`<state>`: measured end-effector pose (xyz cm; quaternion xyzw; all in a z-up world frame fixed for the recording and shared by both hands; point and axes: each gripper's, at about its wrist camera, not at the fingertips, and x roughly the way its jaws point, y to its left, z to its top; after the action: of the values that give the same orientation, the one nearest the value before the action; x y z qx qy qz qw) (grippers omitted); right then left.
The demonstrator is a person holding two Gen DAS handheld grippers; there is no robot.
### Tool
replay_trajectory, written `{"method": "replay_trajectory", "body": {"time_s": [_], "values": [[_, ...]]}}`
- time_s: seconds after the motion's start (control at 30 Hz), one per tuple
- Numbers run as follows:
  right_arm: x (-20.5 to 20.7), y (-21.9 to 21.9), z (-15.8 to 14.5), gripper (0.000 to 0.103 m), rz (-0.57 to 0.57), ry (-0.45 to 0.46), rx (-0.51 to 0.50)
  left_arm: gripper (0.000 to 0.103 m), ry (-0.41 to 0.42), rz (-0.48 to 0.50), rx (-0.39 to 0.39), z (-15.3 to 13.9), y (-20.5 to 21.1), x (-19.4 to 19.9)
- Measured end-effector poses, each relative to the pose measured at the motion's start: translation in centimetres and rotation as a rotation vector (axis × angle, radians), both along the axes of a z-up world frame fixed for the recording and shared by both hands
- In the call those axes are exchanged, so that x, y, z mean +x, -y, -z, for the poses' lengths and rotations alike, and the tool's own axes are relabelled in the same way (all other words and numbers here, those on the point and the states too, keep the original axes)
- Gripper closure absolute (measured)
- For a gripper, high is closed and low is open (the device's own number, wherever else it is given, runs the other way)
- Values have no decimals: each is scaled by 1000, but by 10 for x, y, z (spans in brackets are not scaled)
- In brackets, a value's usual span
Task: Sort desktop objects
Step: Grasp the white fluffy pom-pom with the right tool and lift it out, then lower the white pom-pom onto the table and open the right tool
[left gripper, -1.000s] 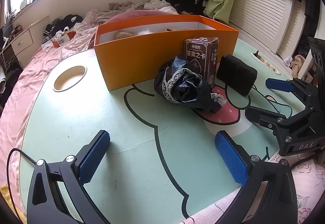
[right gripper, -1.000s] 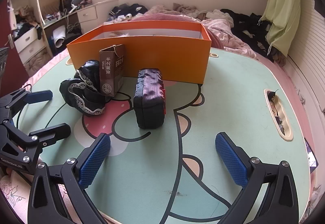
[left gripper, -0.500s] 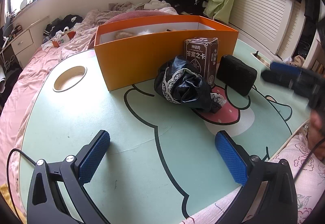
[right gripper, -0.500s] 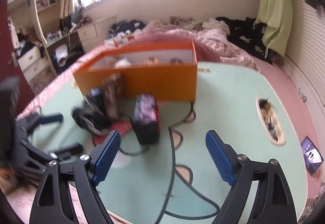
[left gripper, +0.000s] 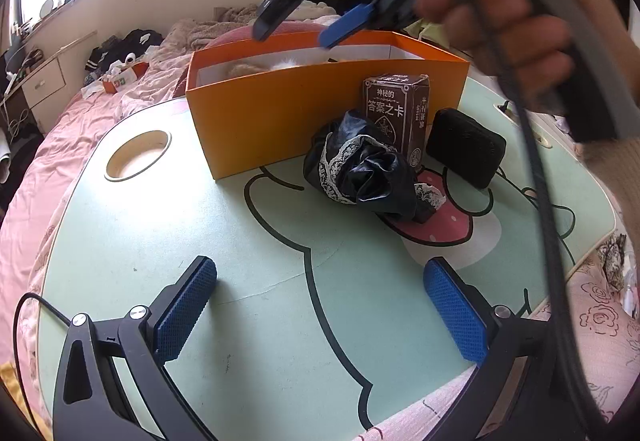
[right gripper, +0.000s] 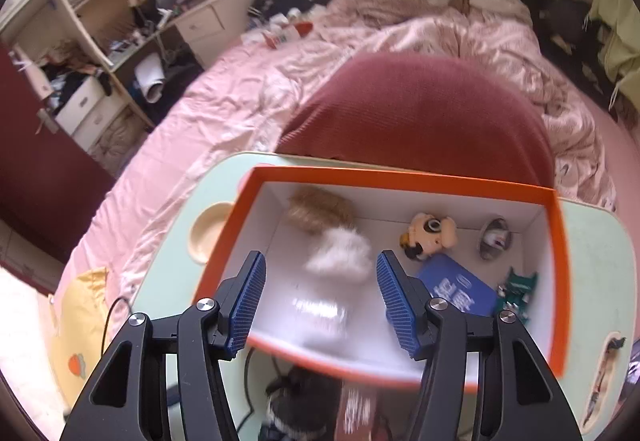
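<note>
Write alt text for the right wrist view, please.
The right hand-held gripper, empty and with jaws closing, points down into an orange box on a green table. Inside lie fluffy tan and white items, a puppy toy and a blue card.

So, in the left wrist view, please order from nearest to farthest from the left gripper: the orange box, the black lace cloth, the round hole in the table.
From the left gripper:
1. Black lace cloth, ahead, slightly right.
2. Round hole, ahead on the left; close to the cloth in distance, so this order is uncertain.
3. Orange box, behind the cloth.
</note>
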<state>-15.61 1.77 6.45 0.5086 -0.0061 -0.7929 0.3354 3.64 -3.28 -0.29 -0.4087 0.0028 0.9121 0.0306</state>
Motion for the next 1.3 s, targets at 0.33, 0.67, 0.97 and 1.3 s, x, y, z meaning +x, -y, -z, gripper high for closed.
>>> {"method": "replay_trajectory", "body": {"time_s": [0.33,0.67,0.97,1.3], "values": [[-26,31,52,66,55,127,123,0,-4,1,6,1,1,-1],[34,-64,-54,66,39,-125,-138,0,-6,2,5,1,1,0],[101,-162,-2,66,177,-234,22,0,-5,0,3,1,1,0],[102,-147,45,59,190,-202,-51,0,-5,1,3,1,1,0]]}}
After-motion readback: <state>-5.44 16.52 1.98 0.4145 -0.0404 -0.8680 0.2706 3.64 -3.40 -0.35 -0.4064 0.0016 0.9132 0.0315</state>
